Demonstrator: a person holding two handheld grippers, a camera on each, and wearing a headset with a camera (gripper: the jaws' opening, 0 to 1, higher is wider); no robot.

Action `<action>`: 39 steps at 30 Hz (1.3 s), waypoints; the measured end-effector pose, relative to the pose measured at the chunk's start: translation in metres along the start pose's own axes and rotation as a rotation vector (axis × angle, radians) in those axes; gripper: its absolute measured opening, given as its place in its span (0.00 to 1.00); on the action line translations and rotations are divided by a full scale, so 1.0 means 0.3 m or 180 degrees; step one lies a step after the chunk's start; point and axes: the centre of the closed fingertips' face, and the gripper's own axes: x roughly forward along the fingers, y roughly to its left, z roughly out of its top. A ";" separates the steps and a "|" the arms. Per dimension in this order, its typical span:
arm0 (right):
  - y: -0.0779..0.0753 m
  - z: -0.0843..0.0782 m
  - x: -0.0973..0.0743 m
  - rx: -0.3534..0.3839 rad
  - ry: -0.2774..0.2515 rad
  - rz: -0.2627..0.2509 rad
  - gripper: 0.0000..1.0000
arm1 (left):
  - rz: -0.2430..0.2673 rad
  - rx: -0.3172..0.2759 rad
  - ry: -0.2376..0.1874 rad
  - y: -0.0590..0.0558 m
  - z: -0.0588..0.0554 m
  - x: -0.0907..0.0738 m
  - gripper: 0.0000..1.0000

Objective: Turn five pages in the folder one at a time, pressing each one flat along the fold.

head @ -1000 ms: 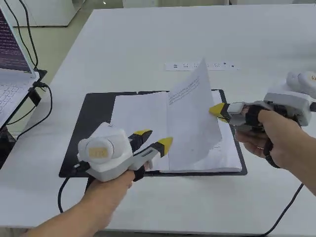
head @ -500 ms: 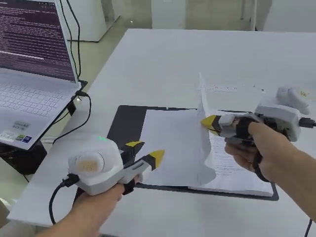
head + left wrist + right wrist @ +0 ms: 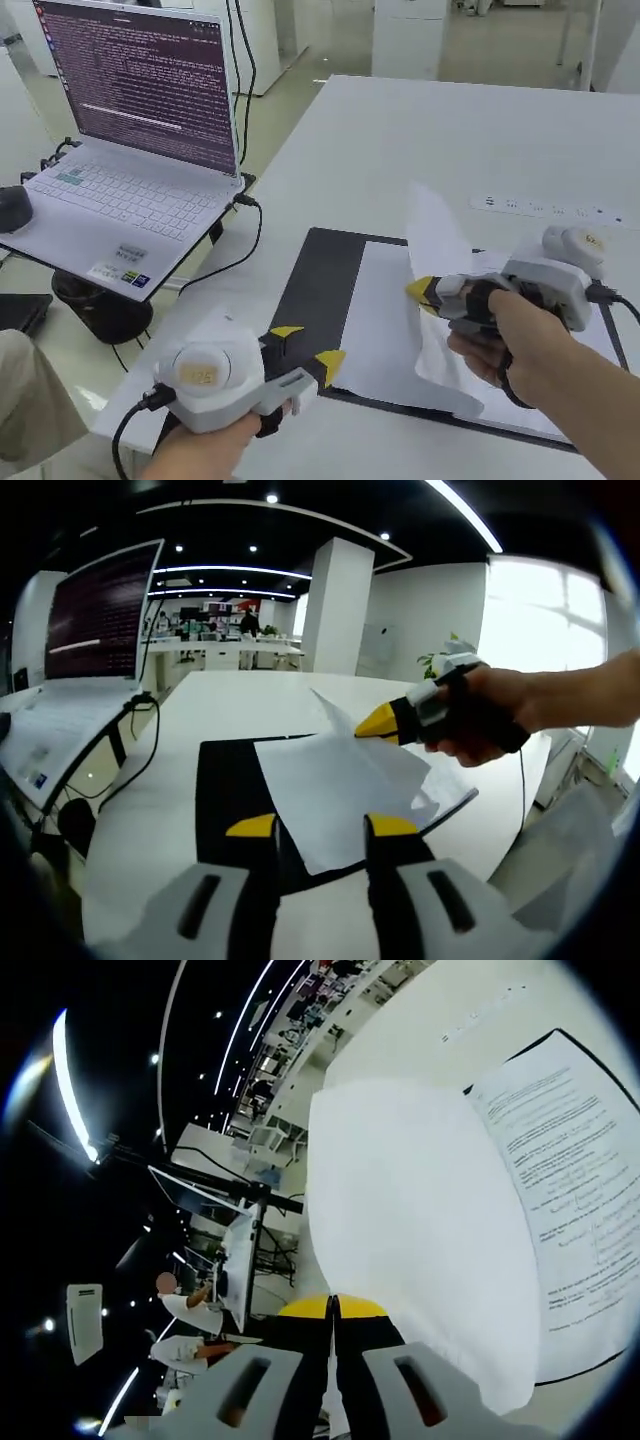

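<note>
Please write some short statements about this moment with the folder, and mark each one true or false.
1. The right gripper is shut on a lifted page. True.
2. The left gripper presses that page flat. False: it hangs open near the edge of the folder, off the page.
3. The laptop is closed. False: it stands open with its screen lit.
4. A power strip lies on the table beyond the folder. True.

White workbench (image 3: 420, 130), laptop (image 3: 140, 100) glowing beside it; white pillar (image 3: 335, 610) behind, window (image 3: 545, 620) blazing, ceiling spotlights (image 3: 270, 498) on, perhaps desks (image 3: 225, 652) far back.
</note>
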 end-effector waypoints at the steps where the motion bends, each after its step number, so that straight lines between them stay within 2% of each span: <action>1: -0.004 -0.013 0.024 -0.0004 0.0036 -0.0027 0.00 | 0.0003 -0.0003 0.0009 0.008 -0.009 -0.007 0.32; 4: -0.016 -0.035 0.067 0.0021 0.0074 -0.0072 0.00 | 0.0036 -0.0001 0.0073 0.035 -0.043 -0.030 0.31; 8: -0.029 -0.068 0.129 0.0052 0.0139 -0.0117 0.00 | 0.0070 -0.0027 0.0112 0.058 -0.072 -0.052 0.31; 15: -0.104 -0.100 0.219 0.0204 0.0186 -0.0289 0.00 | 0.0081 -0.0056 0.0215 0.075 -0.122 -0.064 0.30; 21: -0.162 -0.138 0.279 0.0318 0.0224 -0.0430 0.00 | 0.0006 -0.0008 0.0330 0.056 -0.156 -0.037 0.29; 23: -0.185 -0.147 0.287 0.0304 0.0234 -0.0486 0.00 | -0.0032 0.0022 0.0372 0.041 -0.164 -0.022 0.29; 26: -0.203 -0.153 0.290 0.0315 0.0230 -0.0486 0.00 | -0.0096 0.0085 0.0427 0.020 -0.172 0.007 0.29; 29: -0.196 -0.155 0.290 0.0304 0.0186 -0.0417 0.04 | -0.0150 0.0138 0.0467 0.005 -0.175 0.029 0.29; 32: -0.164 -0.167 0.299 0.0301 0.0211 -0.0223 0.12 | -0.0225 0.0242 0.0513 -0.014 -0.176 0.064 0.28; 34: -0.153 -0.167 0.293 0.0242 0.0200 -0.0189 0.11 | -0.0276 0.0282 0.0536 -0.027 -0.175 0.086 0.28; 39: -0.132 -0.156 0.263 0.0307 0.0223 -0.0025 0.09 | -0.0384 0.0364 0.0518 -0.064 -0.164 0.138 0.25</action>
